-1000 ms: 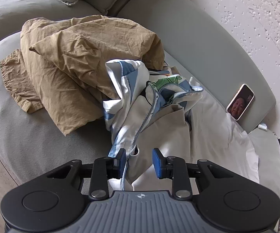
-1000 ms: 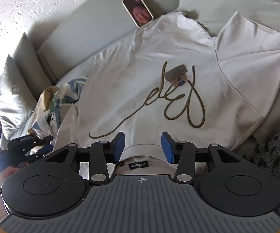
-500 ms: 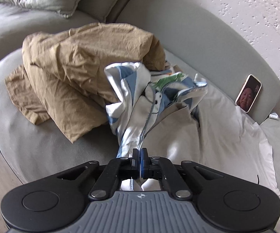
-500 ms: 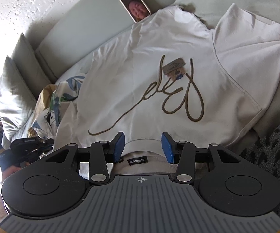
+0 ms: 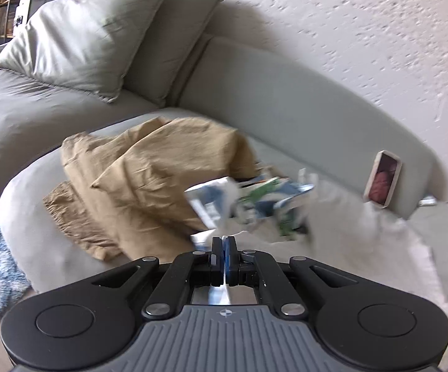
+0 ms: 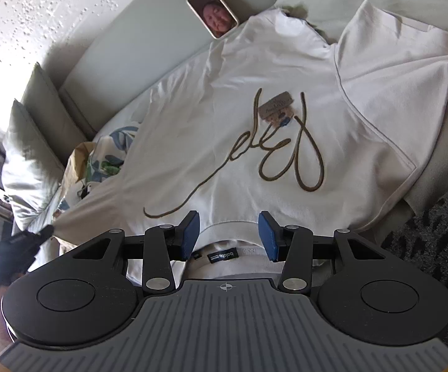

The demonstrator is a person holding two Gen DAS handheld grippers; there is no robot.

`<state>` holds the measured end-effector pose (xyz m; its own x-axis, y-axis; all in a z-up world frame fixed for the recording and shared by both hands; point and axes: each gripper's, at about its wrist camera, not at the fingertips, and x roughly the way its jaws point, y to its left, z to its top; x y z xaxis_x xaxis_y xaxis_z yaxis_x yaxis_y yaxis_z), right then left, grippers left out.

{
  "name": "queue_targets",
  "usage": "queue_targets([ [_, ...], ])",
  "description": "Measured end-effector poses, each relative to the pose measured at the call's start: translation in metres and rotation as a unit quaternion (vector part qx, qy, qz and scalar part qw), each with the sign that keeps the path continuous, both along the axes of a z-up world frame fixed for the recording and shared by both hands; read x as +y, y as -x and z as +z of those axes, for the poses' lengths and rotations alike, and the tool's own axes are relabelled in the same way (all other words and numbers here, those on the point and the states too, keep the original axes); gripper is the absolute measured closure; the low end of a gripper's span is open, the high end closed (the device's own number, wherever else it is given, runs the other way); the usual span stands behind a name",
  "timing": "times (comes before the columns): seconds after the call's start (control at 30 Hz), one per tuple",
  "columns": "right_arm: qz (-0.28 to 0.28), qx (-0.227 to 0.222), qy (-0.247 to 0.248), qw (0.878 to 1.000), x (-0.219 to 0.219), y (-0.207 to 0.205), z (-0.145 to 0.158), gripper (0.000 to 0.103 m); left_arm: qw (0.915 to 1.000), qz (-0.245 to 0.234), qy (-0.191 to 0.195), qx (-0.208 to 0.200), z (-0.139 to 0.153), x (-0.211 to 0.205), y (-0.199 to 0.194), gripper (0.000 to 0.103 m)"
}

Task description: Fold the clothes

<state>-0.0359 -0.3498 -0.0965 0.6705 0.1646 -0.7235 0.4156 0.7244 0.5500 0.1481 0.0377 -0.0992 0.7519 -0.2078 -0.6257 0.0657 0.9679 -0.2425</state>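
We see a white T-shirt [image 6: 255, 117] spread front-up across a grey sofa [image 5: 286, 99], its long axis running from the collar, just under the right gripper [image 6: 228, 232], away toward the hem near a phone [image 6: 213, 11] propped on the backrest. The collar points at us, and one sleeve lies out to the right in that view. The right gripper hangs over the collar with its blue pads [image 6: 190, 232] spread, touching nothing we can make out. The left gripper [image 5: 224, 248] has its jaws pressed together on a thin edge of pale cloth, which in the right wrist view looks to be the shirt's left side or sleeve drawn to a point [image 6: 59, 226]. The left view is blurred, so we cannot tell the fabric for certain. Beyond it lie a blue-and-green patterned garment [image 5: 255, 204] and a crumpled tan garment [image 5: 149, 179]. We judge the fold will run across the shirt, from the nearer left hand.
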Motion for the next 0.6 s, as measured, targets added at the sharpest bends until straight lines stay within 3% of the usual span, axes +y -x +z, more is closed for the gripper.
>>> queue_targets([
  [0.07, 0.007, 0.003, -0.004, 1.000, 0.002, -0.001, -0.001, 0.055, 0.9987, -0.008, -0.025, 0.044, -0.016, -0.002, -0.011, 0.102],
  [0.13, 0.018, 0.007, -0.009, 1.000, 0.004, -0.002, -0.002, 0.055, 0.9957, 0.005, -0.028, 0.088, -0.028, 0.000, -0.015, 0.086],
  [0.2, 0.023, 0.007, -0.009, 1.000, 0.005, 0.000, -0.002, 0.052, 0.9957, 0.037, -0.020, 0.083, -0.023, 0.005, -0.007, 0.072],
  [0.27, 0.019, 0.007, -0.007, 1.000, 0.003, 0.001, -0.002, 0.052, 0.9967, 0.054, -0.011, 0.060, -0.013, 0.008, 0.000, 0.072],
  [0.37, 0.010, 0.013, -0.004, 1.000, -0.001, 0.000, -0.003, 0.052, 0.9998, -0.014, 0.012, 0.000, 0.015, -0.002, -0.001, 0.073],
  [0.43, 0.010, 0.015, -0.007, 1.000, -0.001, -0.002, -0.005, 0.052, 0.9979, -0.065, 0.004, -0.006, 0.028, -0.018, -0.014, 0.073],
  [0.6, 0.022, 0.015, -0.017, 0.999, 0.003, -0.004, -0.010, 0.052, 0.9889, -0.133, -0.043, 0.051, 0.021, -0.053, -0.077, 0.071],
])
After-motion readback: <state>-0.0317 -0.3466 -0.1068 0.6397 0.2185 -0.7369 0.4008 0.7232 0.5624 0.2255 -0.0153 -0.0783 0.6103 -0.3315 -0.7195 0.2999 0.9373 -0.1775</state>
